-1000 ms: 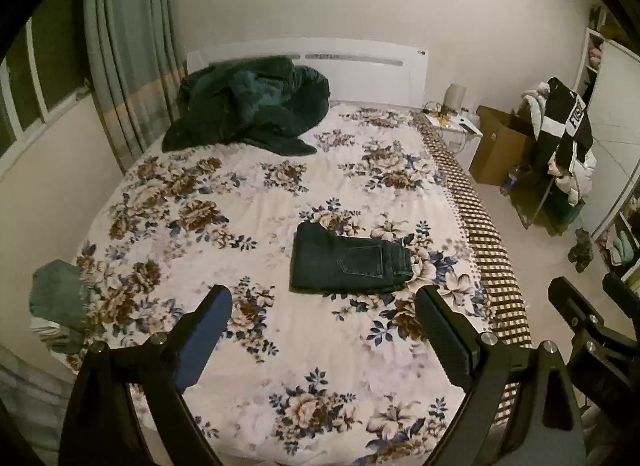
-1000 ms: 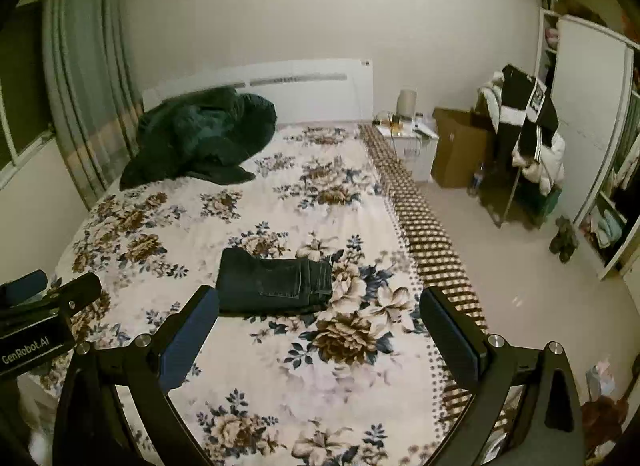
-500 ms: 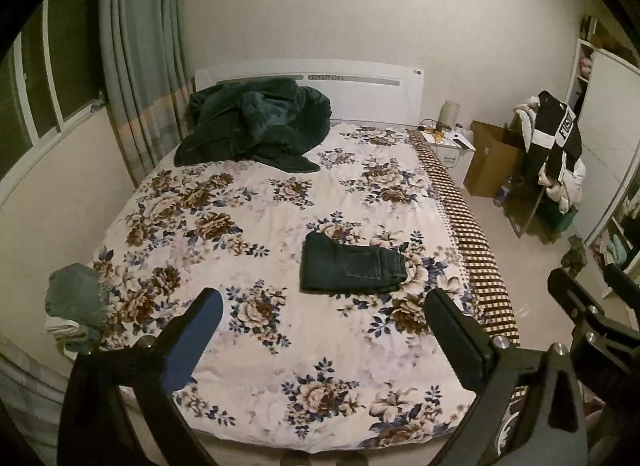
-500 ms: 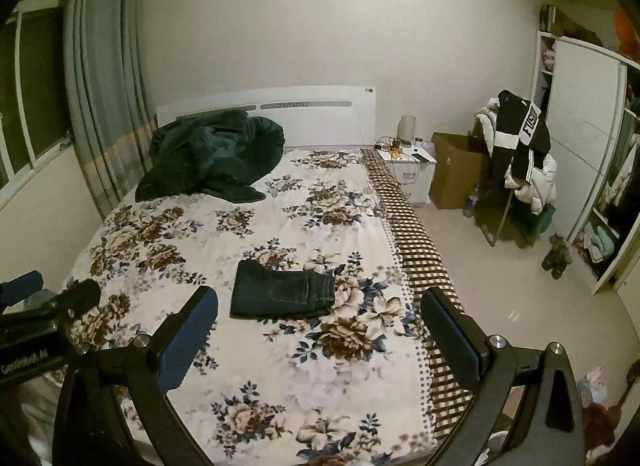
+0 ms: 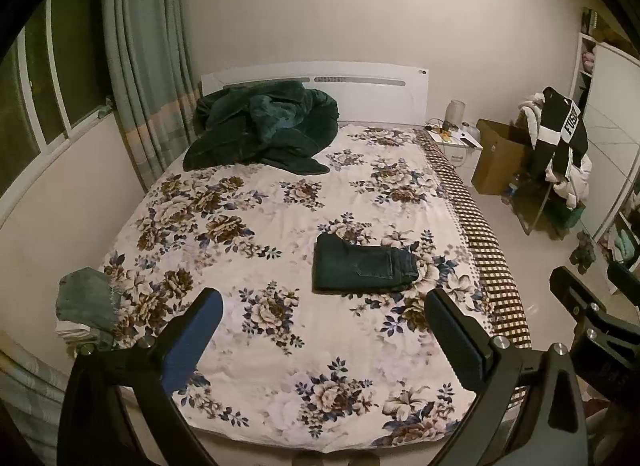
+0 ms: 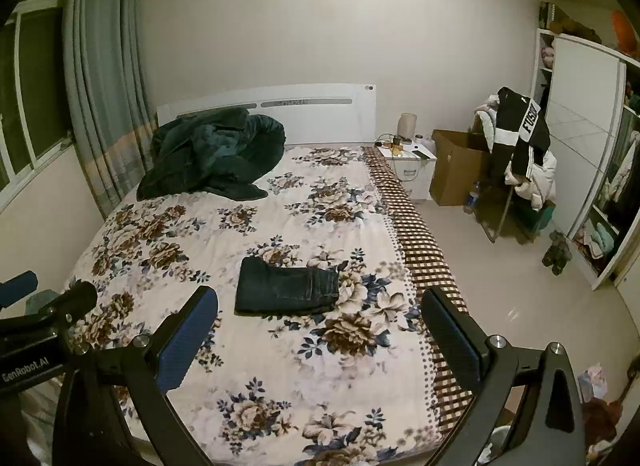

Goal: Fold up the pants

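We see dark pants (image 5: 362, 268) folded into a neat block. They lie flat on the bed (image 5: 248, 346), on the flowery cover, a bit toward the side with the checked edge (image 5: 486, 250). Nothing is touching them.

Our left tool (image 5: 324, 330) hangs in the air over the foot of the bed. Its two fingers are wide apart; they have just been opening, and nothing is between them. Our right tool (image 6: 320, 330) hangs next to it. Its fingers are wide apart too, and it holds nothing. Both tools are well away from the pants.

A big dark green blanket (image 5: 264, 125) sits in a heap at the top of the bed, by the white headboard (image 5: 360, 77). A small pile of clothes (image 5: 86, 306) sits at the left edge of the bed. Past the bed we see a little white nightstand (image 6: 412, 163), a brown box (image 6: 456, 169) and a rack with clothes (image 6: 520, 145) hung on it.
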Demonstrator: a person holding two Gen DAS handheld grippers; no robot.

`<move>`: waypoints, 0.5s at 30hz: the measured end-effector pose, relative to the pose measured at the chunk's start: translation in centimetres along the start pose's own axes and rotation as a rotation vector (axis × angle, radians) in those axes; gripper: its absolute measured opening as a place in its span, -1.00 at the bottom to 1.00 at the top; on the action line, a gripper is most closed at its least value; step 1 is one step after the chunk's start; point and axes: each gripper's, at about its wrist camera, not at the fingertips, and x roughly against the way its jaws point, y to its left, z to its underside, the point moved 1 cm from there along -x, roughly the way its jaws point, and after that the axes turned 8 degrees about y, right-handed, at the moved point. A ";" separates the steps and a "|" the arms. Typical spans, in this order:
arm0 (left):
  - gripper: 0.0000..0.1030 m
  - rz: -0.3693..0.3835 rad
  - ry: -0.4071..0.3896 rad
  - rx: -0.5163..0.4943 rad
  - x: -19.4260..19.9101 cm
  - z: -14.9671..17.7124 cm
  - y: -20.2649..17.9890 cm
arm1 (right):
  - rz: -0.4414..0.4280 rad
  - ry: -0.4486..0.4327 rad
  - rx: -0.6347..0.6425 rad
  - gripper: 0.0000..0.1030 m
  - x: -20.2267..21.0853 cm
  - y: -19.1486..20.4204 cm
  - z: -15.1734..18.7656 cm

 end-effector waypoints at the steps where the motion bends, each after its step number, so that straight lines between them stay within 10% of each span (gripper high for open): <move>1: 1.00 -0.002 -0.002 0.001 0.1 0.0 0.0 | 0.001 0.000 0.000 1.00 0.0 0.0 0.0; 15: 1.00 -0.007 -0.008 0.008 0.5 0.1 -0.2 | -0.011 0.007 0.005 1.00 -0.8 0.2 -0.4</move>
